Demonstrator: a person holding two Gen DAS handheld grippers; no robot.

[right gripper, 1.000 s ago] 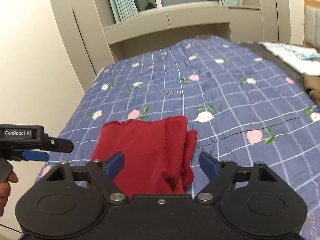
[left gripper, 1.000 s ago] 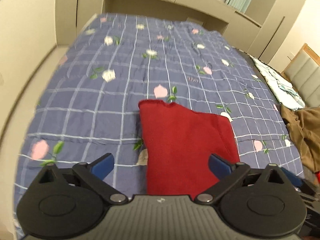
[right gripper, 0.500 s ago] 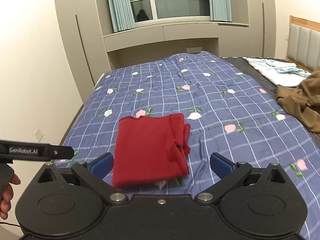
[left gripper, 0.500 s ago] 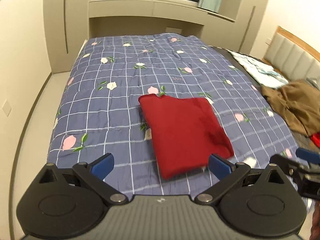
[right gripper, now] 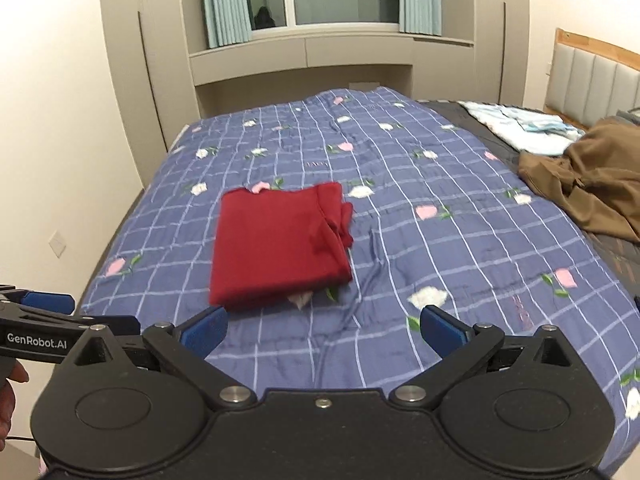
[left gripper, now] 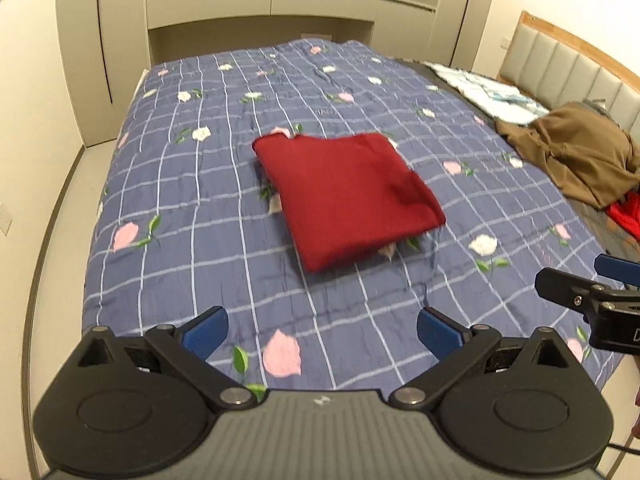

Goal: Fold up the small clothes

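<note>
A folded dark red garment (left gripper: 348,196) (right gripper: 280,246) lies flat on the blue checked floral bedspread (left gripper: 192,208) (right gripper: 440,248), roughly mid-bed. My left gripper (left gripper: 322,334) hangs over the near edge of the bed, well short of the garment, open with nothing between its blue pads. My right gripper (right gripper: 322,330) is likewise open and empty, back from the garment's near edge. Each gripper shows at the side of the other's view: the right one (left gripper: 592,296) at the far right, the left one (right gripper: 44,320) at the far left with a hand under it.
A crumpled brown garment (left gripper: 576,152) (right gripper: 592,176) and a light blue-white cloth (left gripper: 492,92) (right gripper: 528,128) lie at the right near the padded headboard (left gripper: 568,64). Something red (left gripper: 626,216) shows beside the brown pile. Beige cabinets (right gripper: 152,80) and a window stand beyond the bed.
Both grippers have pulled back from the red garment, which now lies farther off and whole in view. The right jaws have widened a little. The garment itself lies still.
</note>
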